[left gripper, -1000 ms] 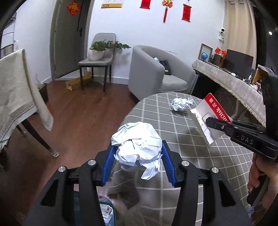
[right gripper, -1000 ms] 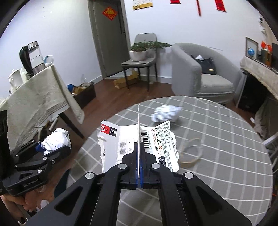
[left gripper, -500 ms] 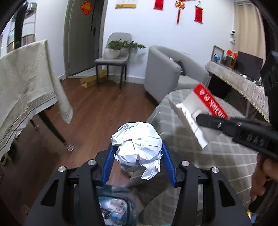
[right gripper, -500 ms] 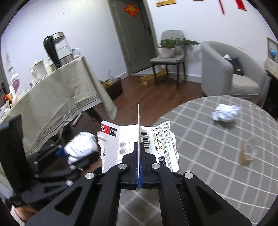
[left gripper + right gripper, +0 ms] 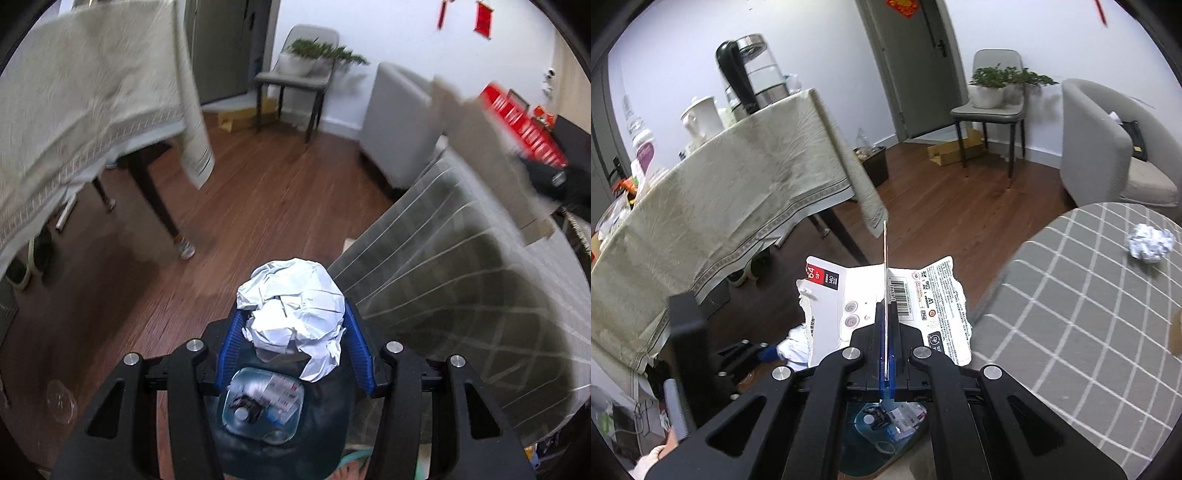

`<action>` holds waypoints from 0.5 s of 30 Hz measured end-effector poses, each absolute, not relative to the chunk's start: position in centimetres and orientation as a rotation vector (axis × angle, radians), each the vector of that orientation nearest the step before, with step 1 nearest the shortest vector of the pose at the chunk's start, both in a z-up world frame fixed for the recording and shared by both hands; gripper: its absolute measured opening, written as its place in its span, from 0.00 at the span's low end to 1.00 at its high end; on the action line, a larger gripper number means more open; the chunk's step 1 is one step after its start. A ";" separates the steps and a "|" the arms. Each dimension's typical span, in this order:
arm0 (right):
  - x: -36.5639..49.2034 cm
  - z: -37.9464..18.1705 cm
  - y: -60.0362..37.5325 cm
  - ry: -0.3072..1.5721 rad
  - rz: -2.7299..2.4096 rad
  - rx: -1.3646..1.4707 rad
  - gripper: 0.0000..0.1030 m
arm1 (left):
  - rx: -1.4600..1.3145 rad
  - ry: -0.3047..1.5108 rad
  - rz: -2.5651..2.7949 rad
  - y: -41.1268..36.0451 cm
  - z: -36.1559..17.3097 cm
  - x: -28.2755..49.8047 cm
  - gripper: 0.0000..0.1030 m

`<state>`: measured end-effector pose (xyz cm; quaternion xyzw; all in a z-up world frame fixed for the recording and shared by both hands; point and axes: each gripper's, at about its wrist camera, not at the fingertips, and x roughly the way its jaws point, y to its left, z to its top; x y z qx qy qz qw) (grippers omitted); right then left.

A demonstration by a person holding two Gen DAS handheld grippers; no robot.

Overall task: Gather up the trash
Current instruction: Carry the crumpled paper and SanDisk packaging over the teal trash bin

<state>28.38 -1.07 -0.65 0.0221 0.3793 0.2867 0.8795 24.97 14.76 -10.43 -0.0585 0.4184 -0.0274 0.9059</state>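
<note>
My left gripper (image 5: 291, 325) is shut on a crumpled white paper ball (image 5: 291, 301), held off the table edge above a dark trash bin (image 5: 273, 424) with a plastic bottle (image 5: 264, 402) inside. My right gripper (image 5: 886, 317) is shut on a torn white and red card package (image 5: 886, 291), also above the bin (image 5: 886, 435). The package shows blurred in the left wrist view (image 5: 491, 147). The left gripper and its paper ball (image 5: 794, 343) show low left in the right wrist view. Another crumpled paper ball (image 5: 1150, 243) lies on the round checked table (image 5: 1071, 314).
A table with a beige cloth (image 5: 720, 206) carrying a kettle (image 5: 753, 74) stands to the left. A grey chair with a potted plant (image 5: 991, 92) and a grey armchair (image 5: 1108, 147) stand behind on wooden floor (image 5: 258, 192). A tape roll (image 5: 1174, 332) lies at the round table's right edge.
Both grippers have swung left and tilted down, off the round table toward the bin beside it. The bin and bottle now show under both grippers. Both still hold their trash.
</note>
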 end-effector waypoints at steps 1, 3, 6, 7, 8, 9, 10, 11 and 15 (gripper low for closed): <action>28.4 -0.9 -0.7 0.796 0.602 0.041 0.01 | -0.120 0.877 -0.049 15.1 -11.1 25.0 0.53; 28.5 -1.3 -0.1 0.806 0.610 0.038 0.01 | -0.123 0.906 -0.039 16.2 -12.4 25.1 0.53; 28.7 -1.9 0.9 0.821 0.619 0.027 0.01 | -0.141 0.953 -0.023 17.6 -14.1 25.4 0.53; 28.8 -2.0 1.3 0.824 0.621 0.024 0.01 | -0.152 0.968 -0.018 18.0 -14.7 25.5 0.53; 28.8 -2.2 1.7 0.828 0.625 0.020 0.01 | -0.168 0.984 -0.014 18.5 -15.3 25.5 0.53; 28.8 -2.4 2.1 0.834 0.631 0.019 0.01 | -0.184 1.004 -0.009 19.1 -16.0 25.7 0.53; 28.9 -2.6 2.3 0.841 0.638 0.020 0.01 | -0.195 1.020 -0.004 19.5 -16.6 25.7 0.53; 28.9 -2.8 2.6 0.848 0.646 0.022 0.01 | -0.203 1.037 -0.001 19.7 -16.9 25.8 0.53; 28.8 -4.0 4.5 0.886 0.672 -0.006 0.01 | -0.211 1.125 0.005 20.3 -19.4 25.8 0.53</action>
